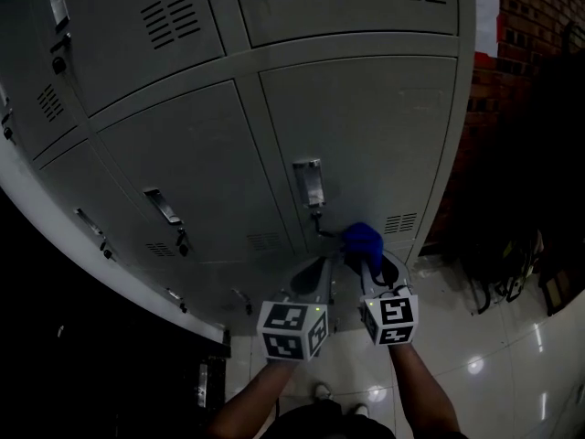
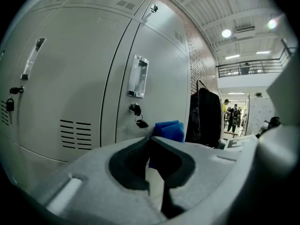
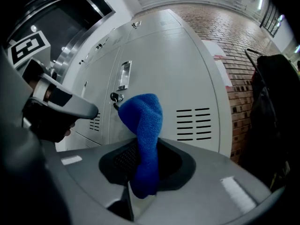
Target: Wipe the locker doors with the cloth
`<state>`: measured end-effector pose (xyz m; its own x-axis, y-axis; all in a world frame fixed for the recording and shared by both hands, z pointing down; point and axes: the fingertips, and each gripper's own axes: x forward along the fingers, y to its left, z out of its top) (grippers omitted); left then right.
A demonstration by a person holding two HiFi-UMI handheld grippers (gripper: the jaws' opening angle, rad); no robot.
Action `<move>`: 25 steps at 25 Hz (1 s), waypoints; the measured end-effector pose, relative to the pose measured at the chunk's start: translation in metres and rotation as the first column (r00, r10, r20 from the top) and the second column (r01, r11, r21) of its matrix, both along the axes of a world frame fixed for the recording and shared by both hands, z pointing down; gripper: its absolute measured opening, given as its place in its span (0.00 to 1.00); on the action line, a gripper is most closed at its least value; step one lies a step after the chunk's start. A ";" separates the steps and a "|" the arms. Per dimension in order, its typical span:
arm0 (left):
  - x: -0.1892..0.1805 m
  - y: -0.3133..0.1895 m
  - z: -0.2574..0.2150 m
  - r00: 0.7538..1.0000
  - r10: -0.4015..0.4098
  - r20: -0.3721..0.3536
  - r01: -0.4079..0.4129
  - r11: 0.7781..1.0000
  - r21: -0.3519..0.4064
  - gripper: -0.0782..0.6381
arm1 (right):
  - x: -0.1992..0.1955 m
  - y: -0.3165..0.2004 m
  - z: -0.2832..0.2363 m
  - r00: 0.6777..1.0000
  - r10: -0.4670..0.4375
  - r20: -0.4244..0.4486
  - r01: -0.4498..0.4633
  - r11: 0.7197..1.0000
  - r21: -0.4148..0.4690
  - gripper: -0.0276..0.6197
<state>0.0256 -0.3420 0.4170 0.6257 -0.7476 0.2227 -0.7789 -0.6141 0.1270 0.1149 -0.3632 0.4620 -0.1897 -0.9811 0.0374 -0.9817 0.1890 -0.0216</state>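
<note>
A grey locker door [image 1: 375, 126] with a metal handle [image 1: 309, 183] and a key in its lock [image 2: 136, 110] stands straight ahead. My right gripper [image 1: 366, 262] is shut on a blue cloth [image 1: 363, 240], whose bunched top sticks up past the jaws [image 3: 143, 118]. The cloth is close to the door's lower part, near the lock and the vent slots [image 3: 193, 123]; whether it touches the door does not show. My left gripper [image 1: 322, 269] is just left of it, shut and empty [image 2: 152, 146]. The cloth [image 2: 169, 130] shows beyond its jaws.
More grey locker doors with handles [image 1: 164, 207] run to the left and above. A brick wall [image 1: 512, 80] is on the right, with dark coats hanging on a rack [image 1: 539, 199]. Glossy tiled floor [image 1: 475, 364] lies below. People stand far off [image 2: 232, 116].
</note>
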 end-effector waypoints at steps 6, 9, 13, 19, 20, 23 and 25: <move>0.019 0.006 0.000 0.999 0.040 -0.002 -0.040 0.999 -0.001 0.11 | 0.045 0.008 -0.003 0.996 0.089 0.004 -0.089 0.996 -0.004 0.17; 0.023 0.007 -0.001 0.999 0.051 -0.005 -0.051 0.999 0.001 0.11 | 0.065 0.012 -0.004 0.992 0.125 0.005 -0.125 0.992 -0.007 0.17; 0.027 0.010 -0.001 0.998 0.058 -0.008 -0.058 0.998 0.001 0.11 | 0.088 0.015 -0.003 0.985 0.172 -0.003 -0.172 0.985 -0.014 0.17; 0.028 0.015 0.001 0.998 0.060 -0.005 -0.060 0.998 -0.002 0.11 | 0.115 0.019 -0.001 0.972 0.233 -0.001 -0.233 0.972 -0.024 0.17; 0.028 0.016 0.001 0.998 0.060 -0.004 -0.060 0.998 -0.002 0.11 | 0.117 0.019 -0.001 0.972 0.237 -0.004 -0.237 0.971 -0.027 0.17; 0.028 0.019 -0.001 0.998 0.056 -0.004 -0.056 0.998 0.001 0.11 | 0.115 0.019 -0.004 0.974 0.227 -0.008 -0.227 0.973 -0.026 0.17; 0.027 0.021 -0.003 0.999 0.053 -0.005 -0.053 0.999 0.005 0.11 | 0.112 0.020 -0.007 0.976 0.218 -0.013 -0.218 0.976 -0.021 0.17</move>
<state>0.0525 -0.3211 0.4145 0.6654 -0.7146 0.2159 -0.7448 -0.6550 0.1274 0.2267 -0.3436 0.4550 0.0292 -0.9978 0.0602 -0.9995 -0.0300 -0.0130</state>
